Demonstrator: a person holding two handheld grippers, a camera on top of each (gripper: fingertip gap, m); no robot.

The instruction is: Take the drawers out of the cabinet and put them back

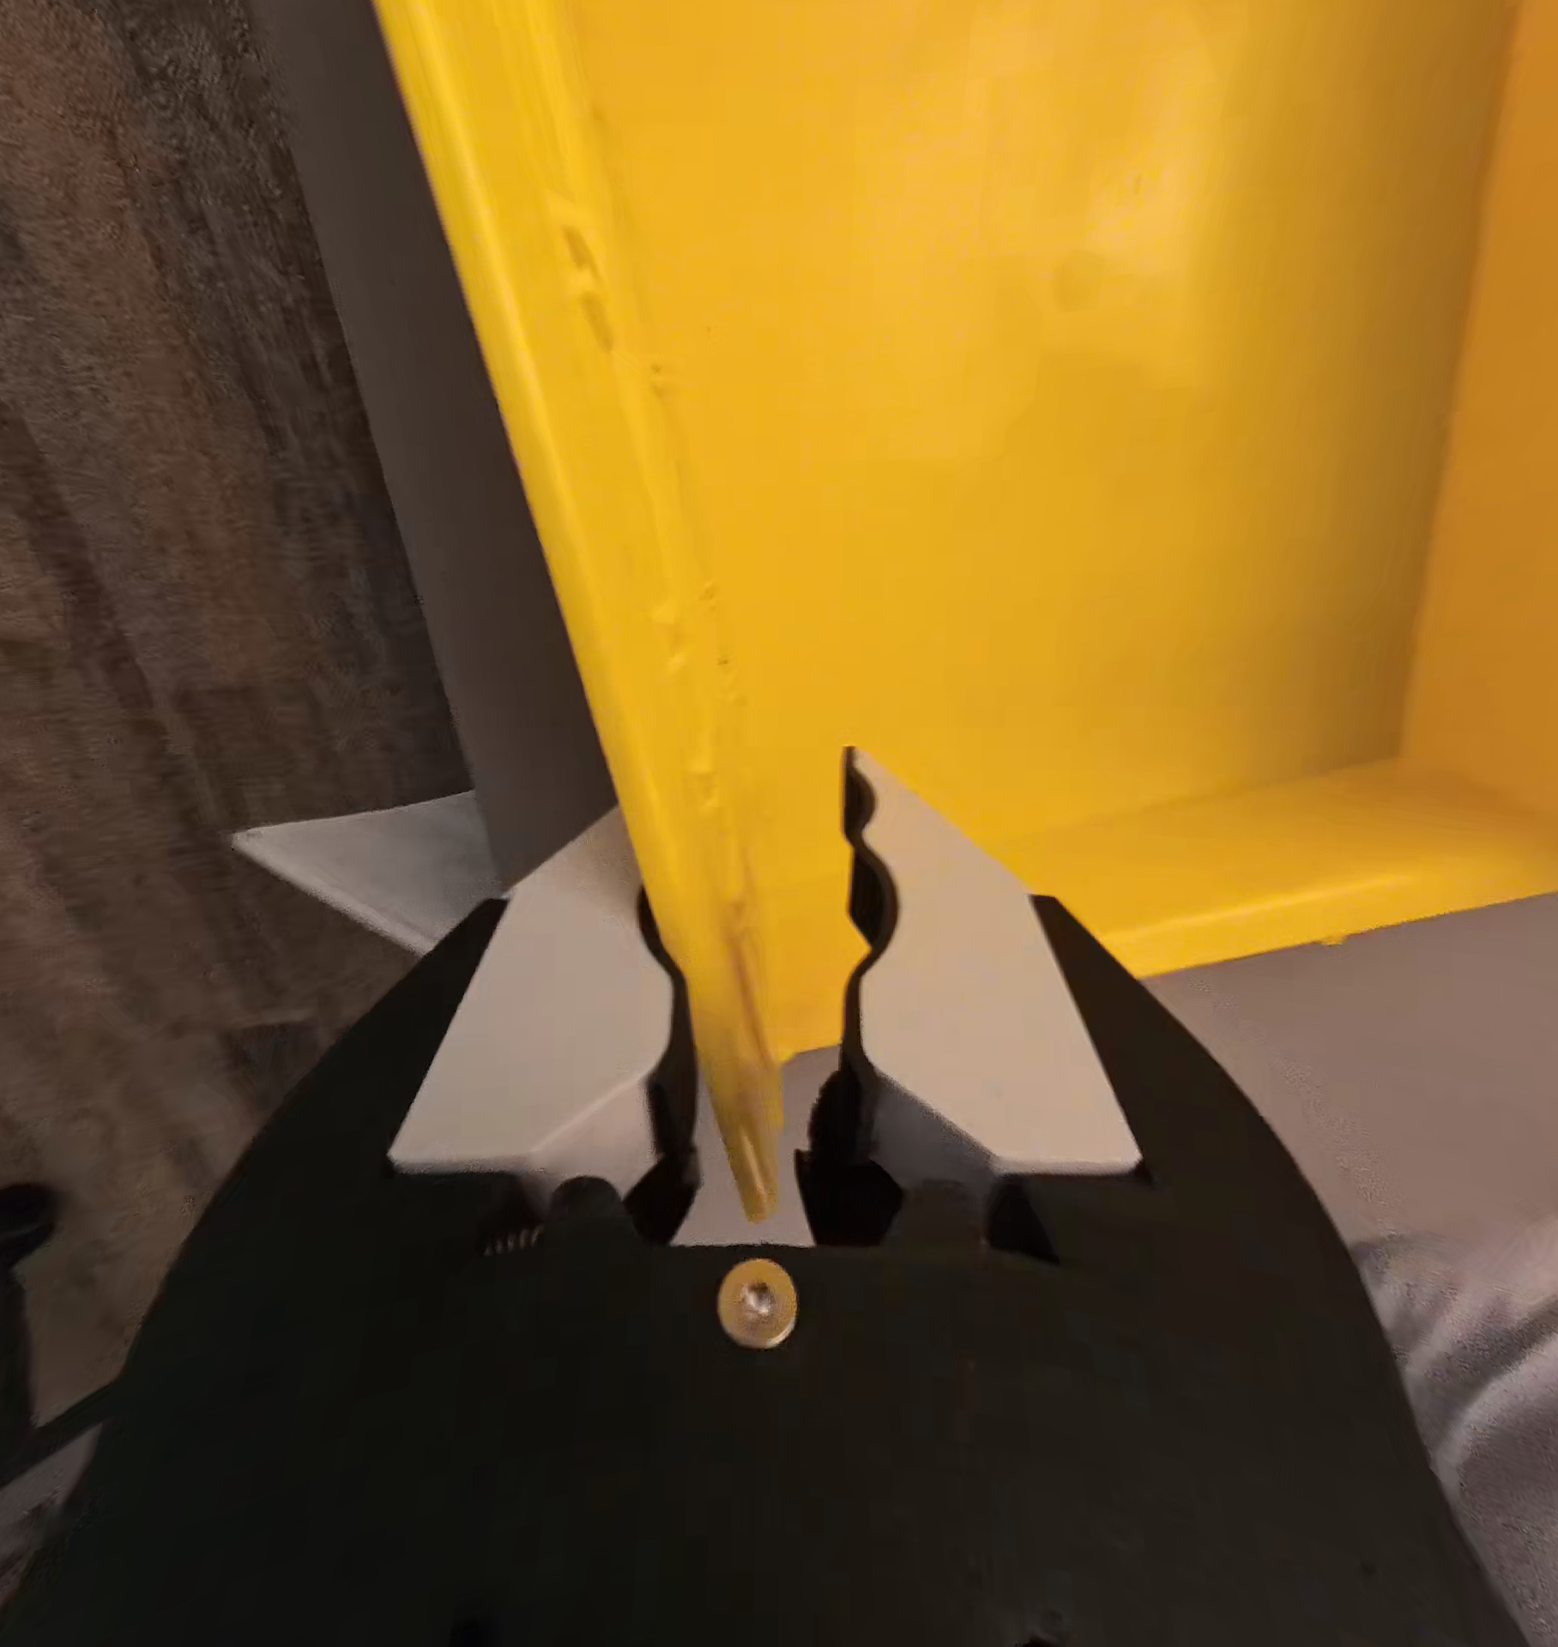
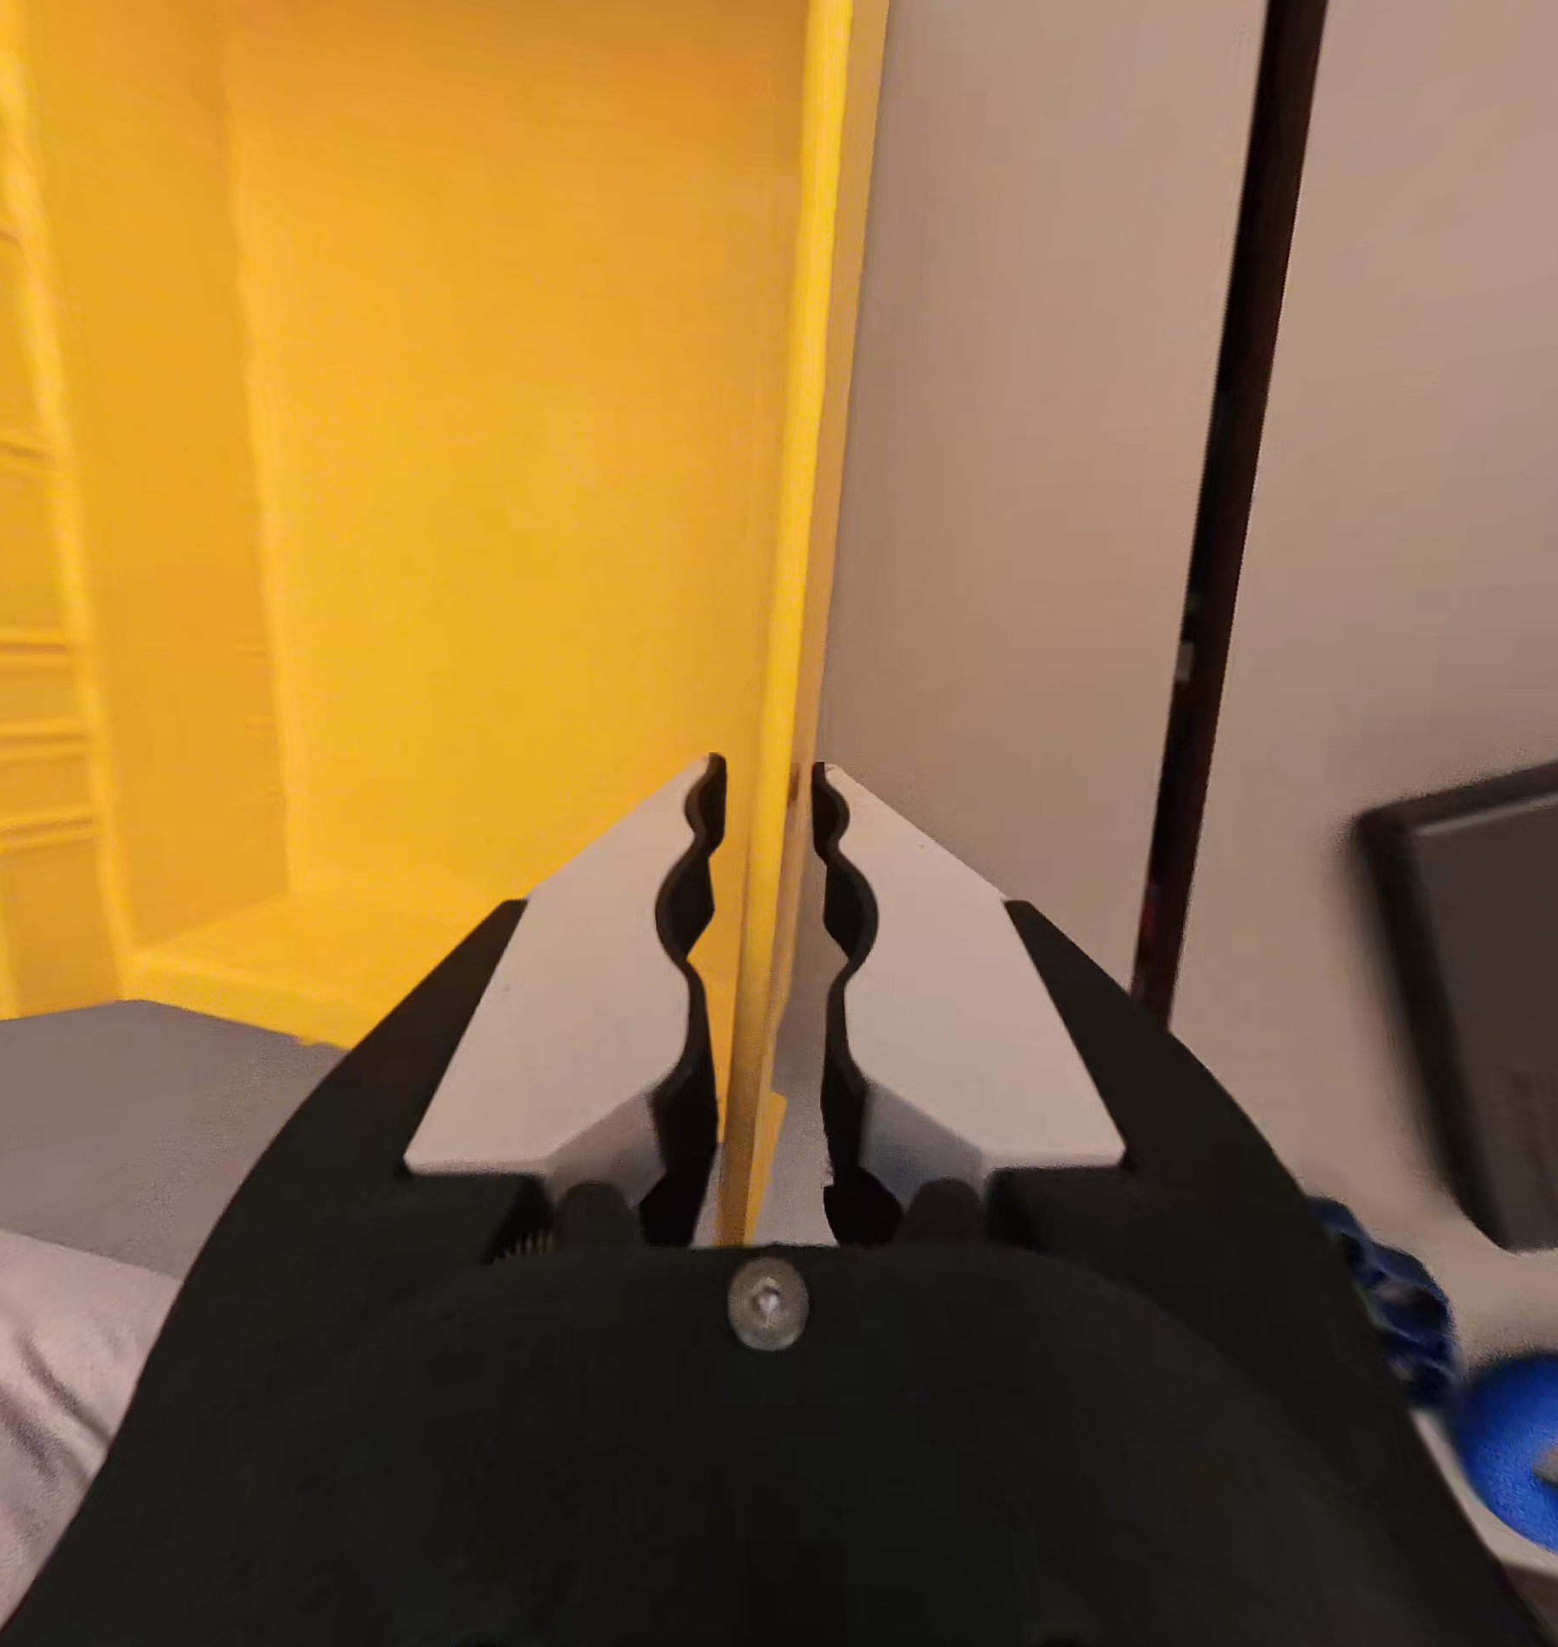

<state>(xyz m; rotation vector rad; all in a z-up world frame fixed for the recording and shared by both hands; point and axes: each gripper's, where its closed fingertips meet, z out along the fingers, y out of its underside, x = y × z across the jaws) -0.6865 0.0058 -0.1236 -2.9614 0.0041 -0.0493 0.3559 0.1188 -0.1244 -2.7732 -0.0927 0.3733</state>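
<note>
A yellow cabinet (image 1: 1070, 446) stands with its open front toward me, and it also fills the left of the right wrist view (image 2: 490, 446). Its inside is empty, with ribbed runners (image 2: 18, 579) on the left inner wall. No drawer is in view. My left gripper (image 1: 740, 802) straddles the cabinet's left side wall (image 1: 668, 668); the left pad touches it and a thin gap shows at the right pad. My right gripper (image 2: 765, 766) is closed around the right side wall (image 2: 811, 446).
The cabinet rests on a grey cloth surface (image 1: 1382, 1069), which also shows in the right wrist view (image 2: 89, 1114). Wood-grain floor (image 1: 134, 535) lies to the left. To the right are a pale wall (image 2: 1025, 446), a dark pole (image 2: 1230, 446), a dark box (image 2: 1506, 980) and a blue ring-shaped object (image 2: 1542, 1462).
</note>
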